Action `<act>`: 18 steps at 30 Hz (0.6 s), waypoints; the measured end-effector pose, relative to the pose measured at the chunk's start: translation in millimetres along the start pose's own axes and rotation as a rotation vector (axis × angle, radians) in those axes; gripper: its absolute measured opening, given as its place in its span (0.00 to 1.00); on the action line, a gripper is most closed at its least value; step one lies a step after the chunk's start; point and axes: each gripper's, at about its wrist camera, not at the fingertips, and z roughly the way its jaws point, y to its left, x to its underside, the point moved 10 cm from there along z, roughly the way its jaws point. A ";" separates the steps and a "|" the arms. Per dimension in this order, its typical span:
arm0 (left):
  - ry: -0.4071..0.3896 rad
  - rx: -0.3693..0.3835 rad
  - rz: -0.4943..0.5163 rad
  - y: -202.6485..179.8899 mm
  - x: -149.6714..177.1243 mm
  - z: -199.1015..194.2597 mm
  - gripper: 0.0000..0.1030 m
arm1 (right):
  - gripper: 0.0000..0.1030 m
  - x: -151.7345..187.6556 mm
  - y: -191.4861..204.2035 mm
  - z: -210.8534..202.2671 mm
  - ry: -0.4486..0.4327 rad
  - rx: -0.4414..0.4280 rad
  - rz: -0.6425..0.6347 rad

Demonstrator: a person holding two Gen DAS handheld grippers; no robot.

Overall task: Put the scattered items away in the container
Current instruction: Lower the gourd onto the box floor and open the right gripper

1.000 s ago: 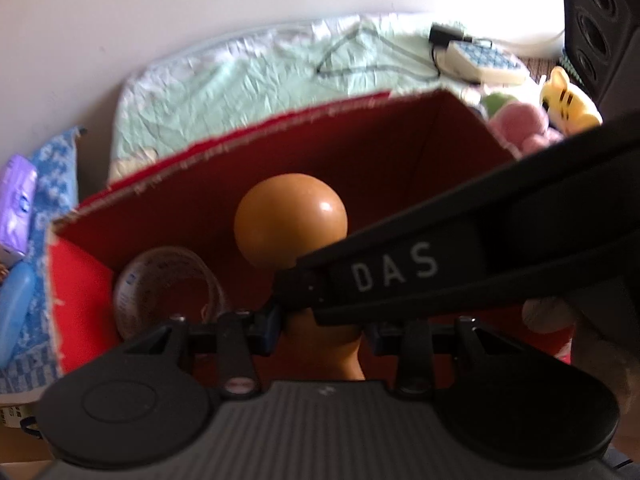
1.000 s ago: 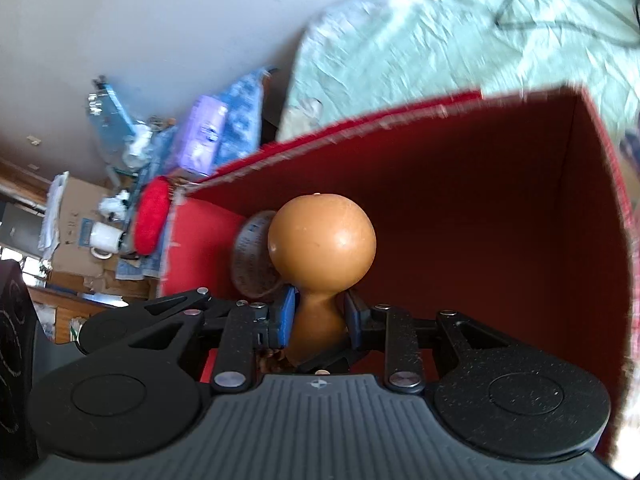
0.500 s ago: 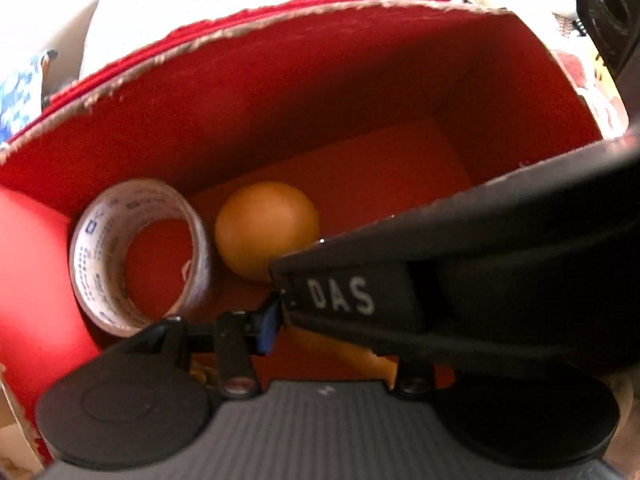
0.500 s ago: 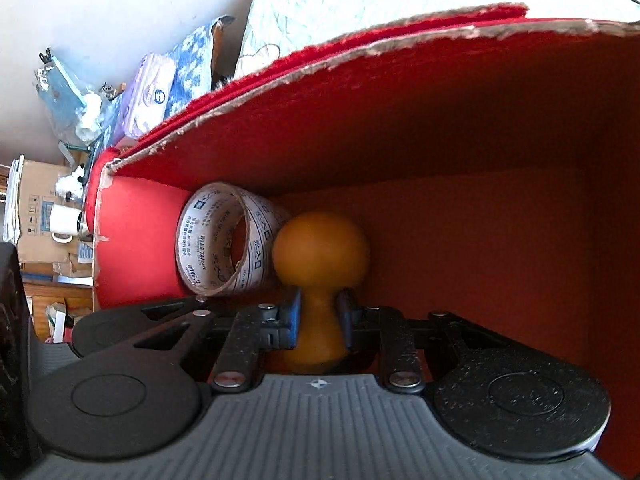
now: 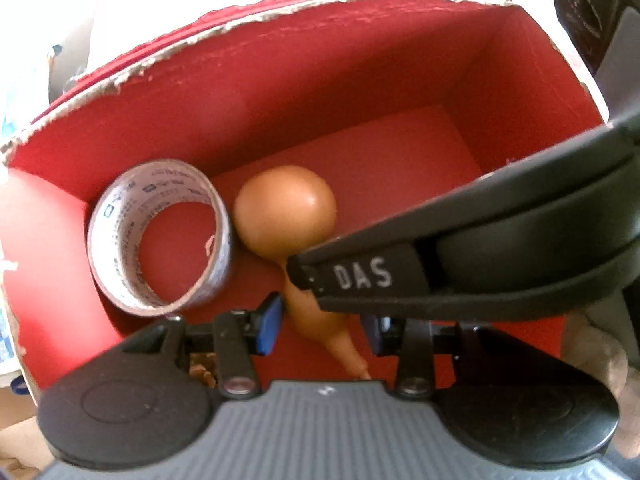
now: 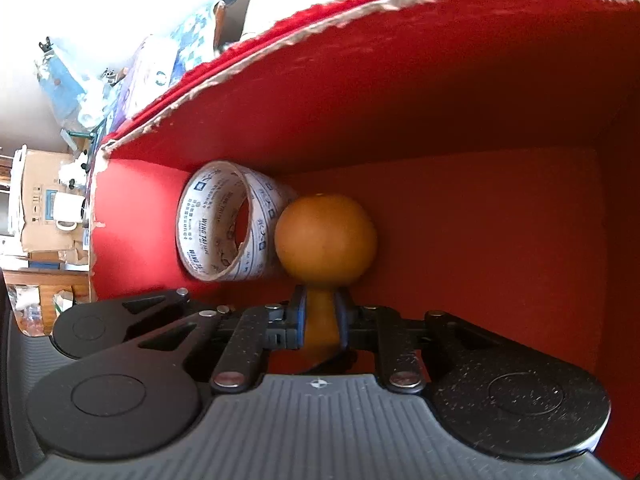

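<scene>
While the right tool (image 6: 320,320) pinches the narrow neck of the brown gourd (image 6: 325,236) between its blue pads, the round bulb of the gourd hangs low inside the red box (image 6: 460,92), close to the floor of it — whether it touches the floor cannot be told. Those jaws have just been closing, and in the right wrist view the pads press on the neck from both sides.

From the left wrist view, the same gourd (image 5: 286,212) lies on a slant, its bulb toward the far wall and its thin tip pointing back at the camera. The left tool (image 5: 324,328) stands partly open with the gourd's neck passing between its blue pads; the left pad (image 5: 269,326) sits just clear of the neck, and the other pad is mostly hidden behind the dark body of the right tool, which bears the letters DAS and crosses the picture from the right. So the left jaws do not appear to grip anything.

A roll of printed packing tape (image 5: 160,240) stands on edge in the box's left corner, leaning at the wall — just beside the gourd's bulb, perhaps touching it. The box rim (image 5: 280,12) is torn and pale along its top edge.
</scene>
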 end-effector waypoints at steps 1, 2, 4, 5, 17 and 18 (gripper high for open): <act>-0.001 -0.007 0.001 0.6 0.8 -0.1 0.39 | 0.18 0.7 -0.4 -0.1 0.001 -0.001 -0.002; -0.001 -0.011 0.001 0.9 1.8 -0.1 0.39 | 0.18 1.5 -1.0 -0.3 0.003 -0.003 -0.006; -0.003 -0.004 -0.005 0.7 3.9 -0.3 0.39 | 0.18 2.7 -3.4 -1.7 0.001 0.000 -0.011; -0.003 -0.002 -0.007 0.4 5.2 -0.4 0.39 | 0.18 3.1 -4.7 -2.9 -0.002 0.002 -0.014; -0.045 -0.062 -0.031 3.6 11.6 -8.8 0.40 | 0.25 6.7 -22.3 -31.4 -0.052 0.029 -0.071; -0.048 -0.064 -0.035 3.4 11.5 -9.5 0.40 | 0.25 7.8 -24.6 -34.0 -0.055 0.032 -0.071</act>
